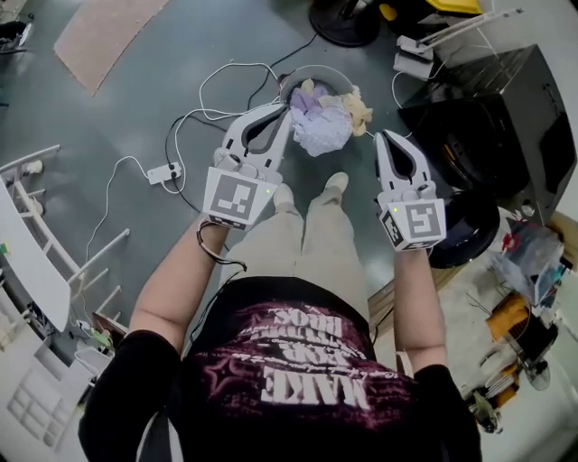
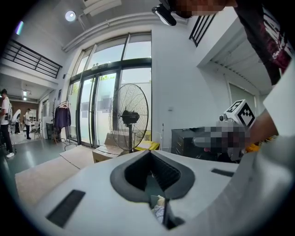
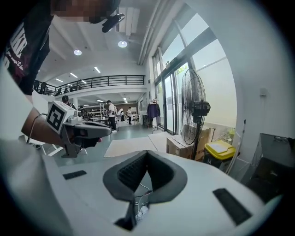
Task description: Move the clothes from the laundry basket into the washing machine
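Clothes [image 1: 323, 122]: a crumpled heap, pale lavender and white in the middle, with cream pieces at the top and right.
Where: in the round basket [image 1: 299, 78] on the grey floor [image 1: 135, 99], straight ahead of the person's shoes [image 1: 336, 184].
Fill: the heap rises over the rim and hides most of the inside of the basket.
Axis: the heap is a roundish mound with no clear long side. The basket's mouth faces up. One cream piece trails over the right rim.
Left gripper [image 1: 287, 109]: jaws together, nothing between them. In the head view its tip overlaps the basket's left rim, just beside the lavender cloth. Whether it touches cannot be told.
Right gripper [image 1: 384, 135]: jaws together and empty, to the right of the basket and apart from it.
Left edge: white cables [image 1: 217, 90] loop on the floor close to the rim and run to a power strip [image 1: 164, 173].
Right edge: a black box [image 1: 488, 117] stands near, leaving a narrow strip of floor.
Far edge: a fan's dark base [image 1: 343, 20] lies beyond the basket.
Open room: bare floor to the upper left, up to a tan mat [image 1: 104, 36]. A white rack [image 1: 36, 244] stands well apart at the left.
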Motion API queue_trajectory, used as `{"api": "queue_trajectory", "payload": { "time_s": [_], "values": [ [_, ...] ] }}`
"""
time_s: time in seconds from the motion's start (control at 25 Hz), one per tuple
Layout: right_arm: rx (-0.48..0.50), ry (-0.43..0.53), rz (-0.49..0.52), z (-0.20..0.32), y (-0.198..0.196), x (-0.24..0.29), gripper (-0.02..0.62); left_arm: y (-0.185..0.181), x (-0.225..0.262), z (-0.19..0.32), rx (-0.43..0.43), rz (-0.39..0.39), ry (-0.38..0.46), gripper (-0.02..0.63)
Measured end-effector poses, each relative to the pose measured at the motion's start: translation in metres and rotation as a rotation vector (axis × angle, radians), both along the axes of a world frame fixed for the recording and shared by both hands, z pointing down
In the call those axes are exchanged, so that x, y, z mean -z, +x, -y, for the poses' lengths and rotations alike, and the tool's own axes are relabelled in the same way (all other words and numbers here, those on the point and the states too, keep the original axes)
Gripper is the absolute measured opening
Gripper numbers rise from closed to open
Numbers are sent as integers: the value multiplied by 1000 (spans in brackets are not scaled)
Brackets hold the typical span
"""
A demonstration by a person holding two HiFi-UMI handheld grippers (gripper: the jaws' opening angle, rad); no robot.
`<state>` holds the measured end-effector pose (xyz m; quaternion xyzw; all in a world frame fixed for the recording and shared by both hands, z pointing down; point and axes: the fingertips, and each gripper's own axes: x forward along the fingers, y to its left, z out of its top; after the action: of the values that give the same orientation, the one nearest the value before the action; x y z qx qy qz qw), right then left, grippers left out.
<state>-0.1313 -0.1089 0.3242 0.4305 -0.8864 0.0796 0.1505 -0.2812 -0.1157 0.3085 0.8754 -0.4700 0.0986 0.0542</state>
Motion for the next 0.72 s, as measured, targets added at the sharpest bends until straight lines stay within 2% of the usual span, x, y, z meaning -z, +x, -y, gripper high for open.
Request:
{"api": "queue_trajectory", "payload": {
  "time_s": [0.28, 0.48, 0.72],
  "values": [
    [60, -12, -11, 22, 6, -57, 5, 20, -52, 22, 18, 29, -8, -1],
    [50, -47, -25, 30, 21, -108, 5, 23, -100, 30, 34, 50, -24, -2],
    [33, -125, -61, 12, 32, -181, 5, 17, -168, 33, 92, 65, -87, -2]
  ]
}}
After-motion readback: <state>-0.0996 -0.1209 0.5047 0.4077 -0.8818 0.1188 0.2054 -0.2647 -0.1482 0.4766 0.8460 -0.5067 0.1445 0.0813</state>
